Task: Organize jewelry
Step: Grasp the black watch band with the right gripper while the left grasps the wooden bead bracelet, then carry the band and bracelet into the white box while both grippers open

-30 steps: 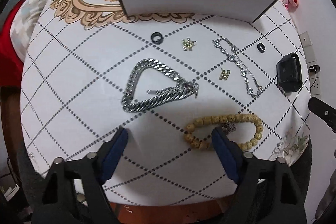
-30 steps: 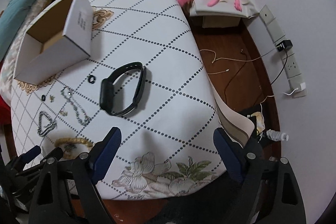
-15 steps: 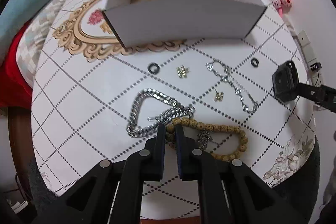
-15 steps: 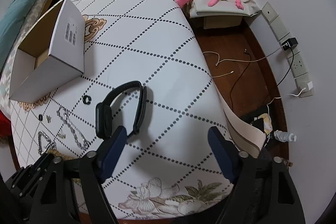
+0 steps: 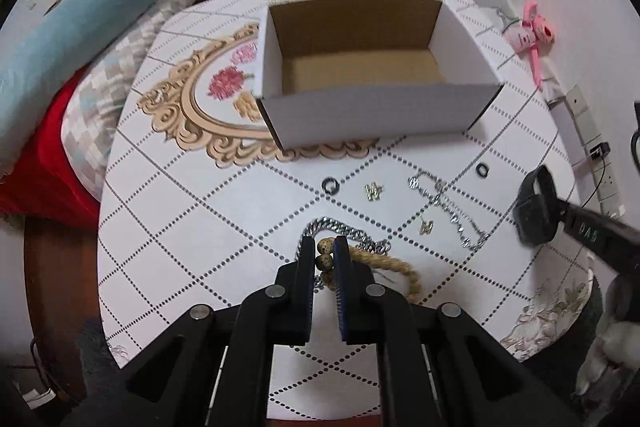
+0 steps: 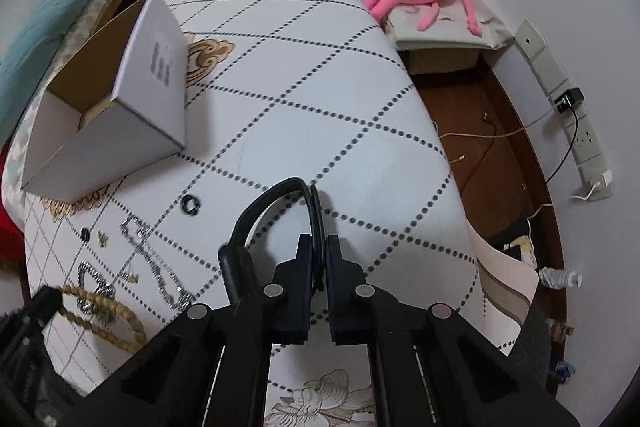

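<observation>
Half a second ago my right jaws were wide apart beside the band; now they pinch it.

Left view: my left gripper squeezes the brown bead bracelet, which trails off toward 3 o'clock. The thick silver chain lies just beyond. The open box sits at 12 o'clock.

Right view: my right gripper is pressed on the black watch band, whose loop arcs toward 11 o'clock. A black ring lies at 10 o'clock on the table.
</observation>
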{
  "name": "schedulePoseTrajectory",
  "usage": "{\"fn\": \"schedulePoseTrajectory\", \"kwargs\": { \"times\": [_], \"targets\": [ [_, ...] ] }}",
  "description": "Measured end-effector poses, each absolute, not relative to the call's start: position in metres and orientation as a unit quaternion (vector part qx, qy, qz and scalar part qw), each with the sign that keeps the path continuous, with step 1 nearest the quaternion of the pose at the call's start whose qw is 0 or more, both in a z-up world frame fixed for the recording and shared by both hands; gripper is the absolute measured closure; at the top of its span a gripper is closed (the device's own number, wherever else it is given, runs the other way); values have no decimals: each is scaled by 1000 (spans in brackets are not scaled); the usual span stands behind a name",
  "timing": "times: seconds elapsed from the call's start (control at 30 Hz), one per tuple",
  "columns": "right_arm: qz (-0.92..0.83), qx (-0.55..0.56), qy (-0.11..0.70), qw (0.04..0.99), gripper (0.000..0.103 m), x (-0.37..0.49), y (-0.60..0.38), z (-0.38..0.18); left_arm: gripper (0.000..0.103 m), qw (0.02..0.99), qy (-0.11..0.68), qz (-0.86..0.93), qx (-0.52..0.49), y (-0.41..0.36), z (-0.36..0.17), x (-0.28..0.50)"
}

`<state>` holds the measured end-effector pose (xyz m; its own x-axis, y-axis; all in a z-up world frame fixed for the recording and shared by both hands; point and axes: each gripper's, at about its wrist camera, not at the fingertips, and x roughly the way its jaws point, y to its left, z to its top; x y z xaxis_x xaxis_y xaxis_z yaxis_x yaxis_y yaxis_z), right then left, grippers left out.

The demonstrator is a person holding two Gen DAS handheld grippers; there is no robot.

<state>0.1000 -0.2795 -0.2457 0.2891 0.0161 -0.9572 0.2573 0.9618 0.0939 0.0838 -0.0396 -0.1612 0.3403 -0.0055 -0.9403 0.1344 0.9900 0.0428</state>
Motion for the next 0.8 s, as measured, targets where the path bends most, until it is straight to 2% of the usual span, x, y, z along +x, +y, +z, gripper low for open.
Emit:
{"fn": "schedulePoseTrajectory", "kwargs": {
  "times": [0.43,0.8],
  "targets": [
    [-1,136,546,826,97,92,-247,-182,96,848,523,-82,5,-34,-83,105],
    [67,124,519,843,97,165,-214,-130,96,851,513,-115,-8,-38,-55,190]
  ]
}}
